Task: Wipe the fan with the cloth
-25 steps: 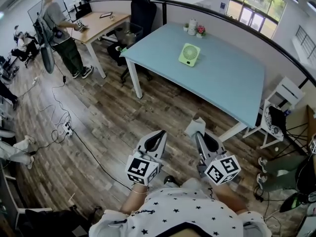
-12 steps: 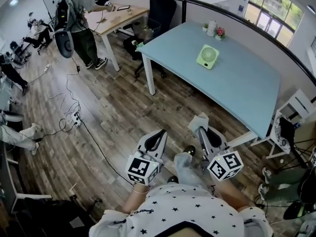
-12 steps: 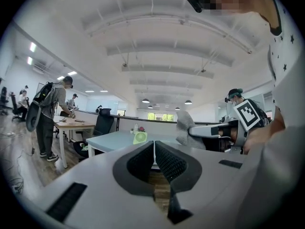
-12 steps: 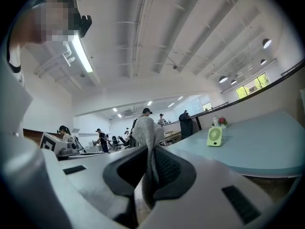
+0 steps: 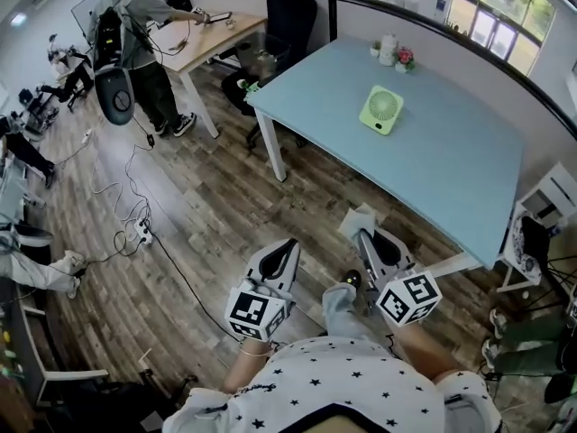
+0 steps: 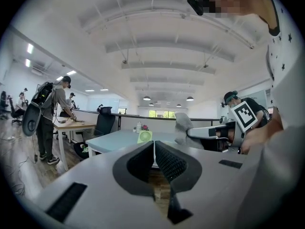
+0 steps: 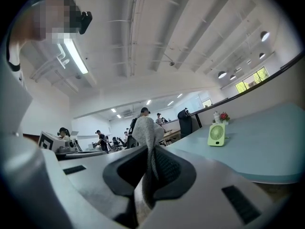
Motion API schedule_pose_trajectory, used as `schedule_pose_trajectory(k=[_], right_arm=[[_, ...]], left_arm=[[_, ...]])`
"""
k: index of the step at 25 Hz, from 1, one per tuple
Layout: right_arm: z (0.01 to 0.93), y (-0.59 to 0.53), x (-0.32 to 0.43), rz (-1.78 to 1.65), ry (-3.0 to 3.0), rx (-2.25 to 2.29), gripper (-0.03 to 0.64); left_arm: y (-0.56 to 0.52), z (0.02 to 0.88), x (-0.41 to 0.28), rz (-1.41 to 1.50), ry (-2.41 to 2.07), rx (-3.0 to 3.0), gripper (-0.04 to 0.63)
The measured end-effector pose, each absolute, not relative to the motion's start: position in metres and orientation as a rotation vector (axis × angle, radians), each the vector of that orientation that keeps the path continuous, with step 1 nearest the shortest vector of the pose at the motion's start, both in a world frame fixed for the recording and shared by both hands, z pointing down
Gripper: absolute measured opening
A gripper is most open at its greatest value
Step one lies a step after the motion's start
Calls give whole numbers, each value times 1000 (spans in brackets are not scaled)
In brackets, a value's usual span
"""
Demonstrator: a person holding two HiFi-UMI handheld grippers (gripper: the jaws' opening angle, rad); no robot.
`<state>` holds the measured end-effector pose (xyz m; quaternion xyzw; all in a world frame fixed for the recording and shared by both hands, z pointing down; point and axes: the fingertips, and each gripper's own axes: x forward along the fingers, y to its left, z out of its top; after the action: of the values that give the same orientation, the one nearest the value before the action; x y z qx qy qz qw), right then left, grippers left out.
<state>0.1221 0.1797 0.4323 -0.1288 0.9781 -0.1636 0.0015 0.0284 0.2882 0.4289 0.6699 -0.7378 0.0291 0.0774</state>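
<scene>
While the person is standing on the wooden floor [image 5: 216,197], both grippers are sticking out in front, side by side with a gap between them. The right gripper [image 7: 148,152] is squeezing the grey cloth [image 7: 145,128] between its jaws. The cloth is poking up past the tips and hanging down below them. The left gripper [image 6: 154,147] is pressing its jaws together with nothing in between. The little green fan [image 5: 381,109] is standing upright on the light blue table [image 5: 451,170], well apart from both grippers. A white bottle [image 5: 389,49] and some pink flowers [image 5: 405,58] are standing at the far edge of the table, near the fan. Off to the left, another person [image 5: 144,52] is leaning over a wooden desk [image 5: 203,39], and a black chair [image 5: 288,12] is standing by the table's corner. Wires [image 5: 135,215] are lying across the floor.
</scene>
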Motion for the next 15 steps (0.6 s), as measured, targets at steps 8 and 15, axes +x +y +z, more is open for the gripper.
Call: schedule_pose_trajectory(k=[8, 15], right_arm=[[437, 107, 96, -551, 3060, -472, 31], [434, 35, 77, -579, 3021, -495, 31]], left_arm=[[213, 430, -6, 114, -2170, 2031, 32], [141, 426, -29, 136, -2154, 2046, 34]])
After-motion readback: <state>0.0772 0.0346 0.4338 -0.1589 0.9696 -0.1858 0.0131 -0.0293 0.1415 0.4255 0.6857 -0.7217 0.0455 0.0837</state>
